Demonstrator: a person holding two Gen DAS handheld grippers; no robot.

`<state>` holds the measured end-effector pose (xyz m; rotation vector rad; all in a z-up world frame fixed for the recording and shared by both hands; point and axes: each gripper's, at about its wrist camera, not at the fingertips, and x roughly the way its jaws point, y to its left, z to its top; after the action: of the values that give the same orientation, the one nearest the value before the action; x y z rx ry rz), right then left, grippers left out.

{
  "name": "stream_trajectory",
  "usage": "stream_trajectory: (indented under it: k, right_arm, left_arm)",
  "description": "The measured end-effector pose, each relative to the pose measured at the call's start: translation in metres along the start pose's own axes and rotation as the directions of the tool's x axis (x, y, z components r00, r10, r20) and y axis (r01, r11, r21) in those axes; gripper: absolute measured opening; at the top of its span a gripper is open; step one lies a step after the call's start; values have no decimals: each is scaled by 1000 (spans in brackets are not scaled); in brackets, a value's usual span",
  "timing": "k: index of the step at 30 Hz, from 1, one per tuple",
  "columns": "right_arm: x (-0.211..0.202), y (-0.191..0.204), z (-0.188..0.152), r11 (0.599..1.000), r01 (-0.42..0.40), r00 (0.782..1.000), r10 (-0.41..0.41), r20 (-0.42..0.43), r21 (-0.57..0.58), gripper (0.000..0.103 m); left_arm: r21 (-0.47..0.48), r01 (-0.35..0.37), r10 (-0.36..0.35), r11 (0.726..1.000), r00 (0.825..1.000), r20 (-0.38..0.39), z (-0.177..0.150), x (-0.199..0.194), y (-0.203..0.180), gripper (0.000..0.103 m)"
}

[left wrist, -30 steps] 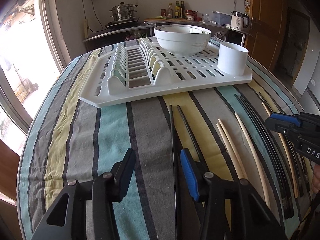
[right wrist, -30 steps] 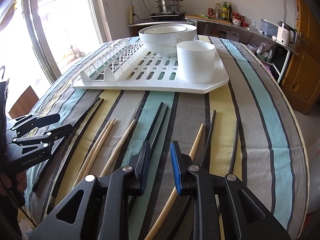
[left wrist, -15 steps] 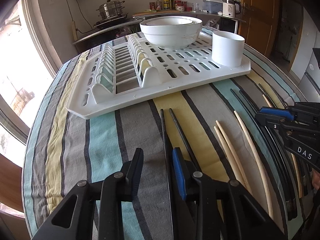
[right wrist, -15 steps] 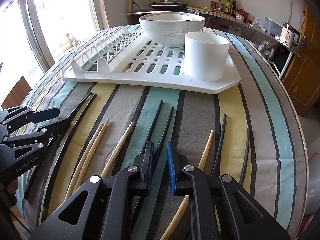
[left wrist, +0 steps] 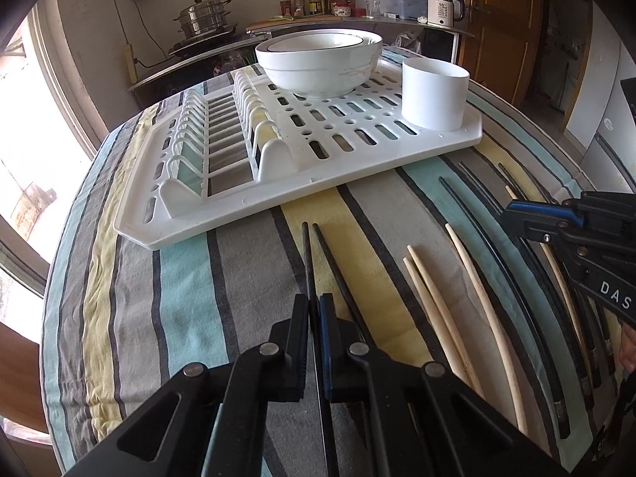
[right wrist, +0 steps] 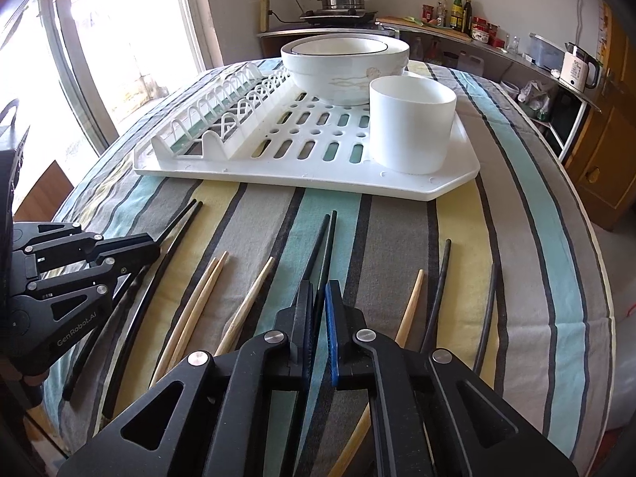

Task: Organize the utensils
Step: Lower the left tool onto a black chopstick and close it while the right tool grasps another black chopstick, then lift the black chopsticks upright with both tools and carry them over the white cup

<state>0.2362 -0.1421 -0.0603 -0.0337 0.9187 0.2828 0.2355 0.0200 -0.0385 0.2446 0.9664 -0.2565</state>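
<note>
Several black and wooden chopsticks lie on the striped tablecloth in front of a white drying rack (left wrist: pixel 357 159). My left gripper (left wrist: pixel 314 310) is shut on a black chopstick (left wrist: pixel 308 262); its partner (left wrist: pixel 334 262) lies just to the right. My right gripper (right wrist: pixel 319 298) is shut on a pair of black chopsticks (right wrist: pixel 324 246). A white cup (right wrist: pixel 411 127) stands on the rack's near right corner (left wrist: pixel 433 95). Wooden chopsticks (left wrist: pixel 433 302) lie between the two grippers (right wrist: pixel 202 298).
Stacked white bowls (left wrist: pixel 318 59) sit at the back of the rack (right wrist: pixel 346 63). More black chopsticks (right wrist: pixel 441 282) and a wooden one (right wrist: pixel 411 302) lie to the right. The table edge curves close on the right (right wrist: pixel 596 278). A counter with pot and kettle stands behind.
Both grippers have closed from open: the left onto a black chopstick, the right onto the black pair. Both moved forward toward the rack.
</note>
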Motion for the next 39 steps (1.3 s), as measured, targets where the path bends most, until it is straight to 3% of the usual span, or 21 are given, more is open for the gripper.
stream_trajectory:
  k: [9, 20, 28, 39]
  right_arm:
    - [-37, -7, 9, 997, -72, 992, 69, 102, 26, 6]
    - [-103, -8, 15, 994, -111, 958, 106, 267, 3, 5]
    - [-135, -13, 11, 991, -135, 929, 127, 349, 0, 5]
    - [-151, -18, 19, 990, -143, 909, 135, 395, -9, 5]
  left_arm:
    - [-38, -1, 6, 999, 992, 124, 8, -57, 11, 5]
    - [-112, 12, 19, 994, 961, 276, 9, -132, 27, 5]
    - [-135, 19, 28, 991, 941, 338, 6, -162, 29, 5]
    - [-127, 63, -9, 990, 921, 390, 24, -185, 19, 5]
